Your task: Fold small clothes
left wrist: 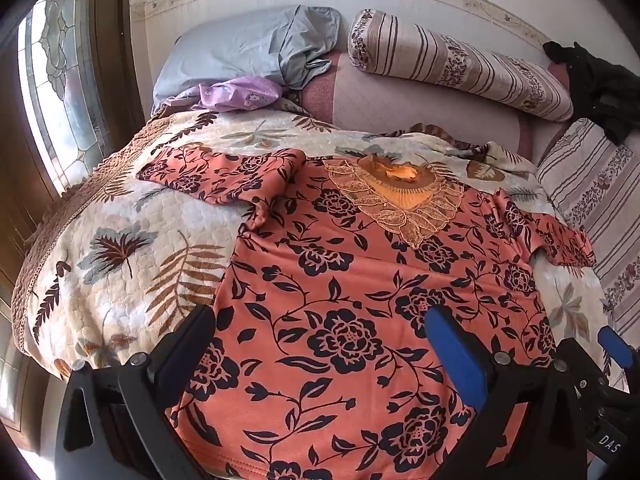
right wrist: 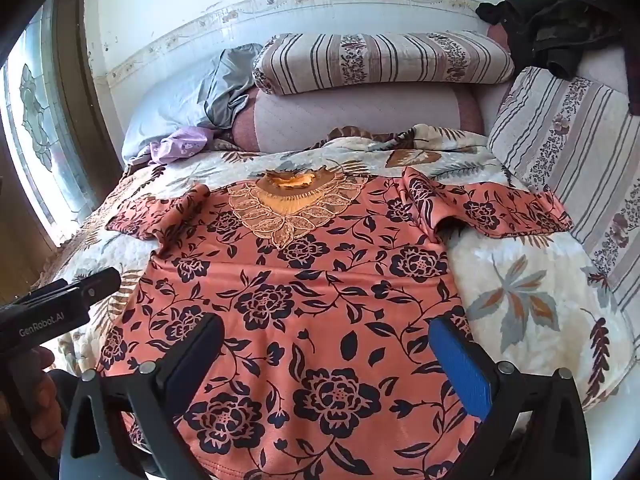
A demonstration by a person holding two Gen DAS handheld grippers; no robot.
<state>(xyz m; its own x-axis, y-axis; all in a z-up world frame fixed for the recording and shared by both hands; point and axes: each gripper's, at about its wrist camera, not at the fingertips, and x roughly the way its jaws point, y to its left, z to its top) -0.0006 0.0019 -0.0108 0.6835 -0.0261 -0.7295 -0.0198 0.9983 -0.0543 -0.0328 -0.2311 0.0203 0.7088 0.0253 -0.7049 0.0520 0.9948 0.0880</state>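
Note:
An orange top with black flowers (left wrist: pixel 352 280) lies spread flat, front up, on a leaf-print quilt (left wrist: pixel 120 240); its lace collar (left wrist: pixel 400 196) points away and both short sleeves are spread out. It also shows in the right wrist view (right wrist: pixel 312 288). My left gripper (left wrist: pixel 324 320) is open over the top's lower left part, holding nothing. My right gripper (right wrist: pixel 324 328) is open over the lower middle of the top, empty. The right gripper also shows at the edge of the left wrist view (left wrist: pixel 616 344), and the left gripper's body at the left of the right wrist view (right wrist: pixel 60 304).
Beyond the quilt lie a grey-blue pillow (left wrist: pixel 240 48), a purple cloth (left wrist: pixel 240 94), a striped bolster (left wrist: pixel 460 64) and a striped cushion (right wrist: pixel 568 152). Dark clothes (right wrist: pixel 552 28) sit at the back right. A glass door (left wrist: pixel 60 80) stands on the left.

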